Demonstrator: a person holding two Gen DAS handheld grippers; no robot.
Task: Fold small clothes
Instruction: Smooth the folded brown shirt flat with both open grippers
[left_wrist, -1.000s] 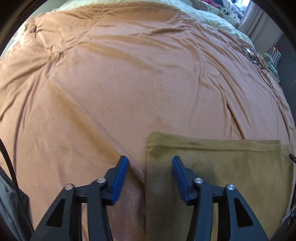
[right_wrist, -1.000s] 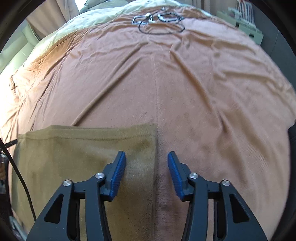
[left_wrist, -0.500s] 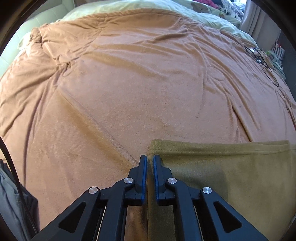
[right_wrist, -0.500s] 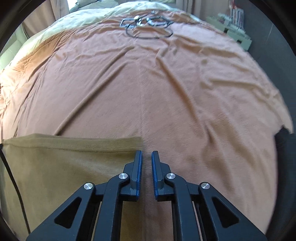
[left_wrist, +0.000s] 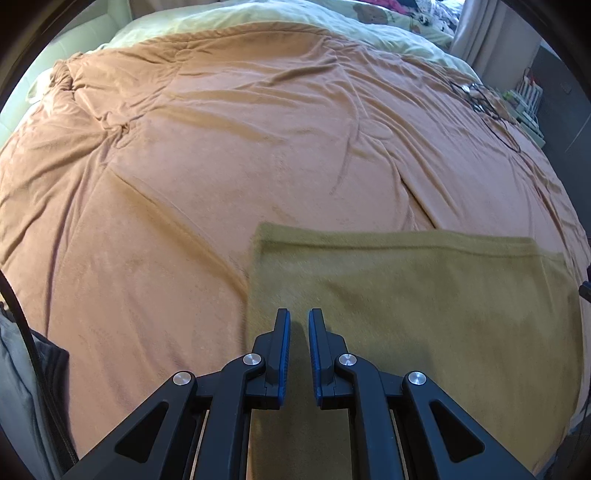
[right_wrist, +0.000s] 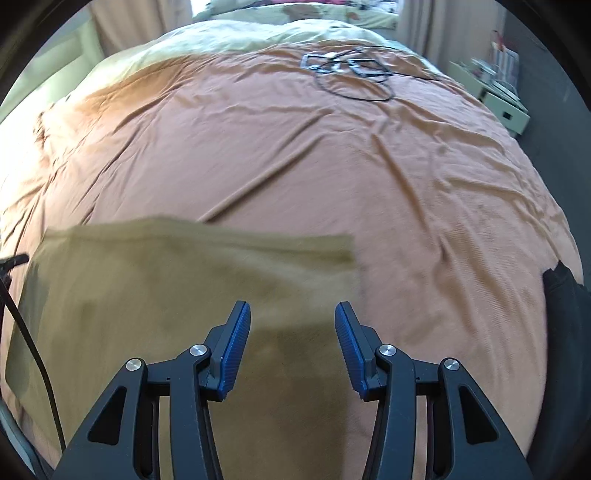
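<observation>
An olive-brown cloth lies flat on the orange bed cover; its far edge and left edge show. My left gripper hangs just above the cloth, a little inside its left edge. Its jaws are opening and stand a narrow gap apart, with nothing pinched between the pads. In the right wrist view the same cloth is blurred, with its right edge showing. My right gripper hovers over that right part, and its jaws are opening wide. The cloth lies below them, not between the pads.
The orange cover spreads wide beyond the cloth. A tangle of black cables lies at its far end. A pale green sheet lies behind, a white shelf stands right of the bed, and a dark item sits at the cover's right edge.
Both grippers closed at the cloth's side edges, then parted again, the right one much wider. Both have lifted and shifted inward over the cloth, which lies flat.
</observation>
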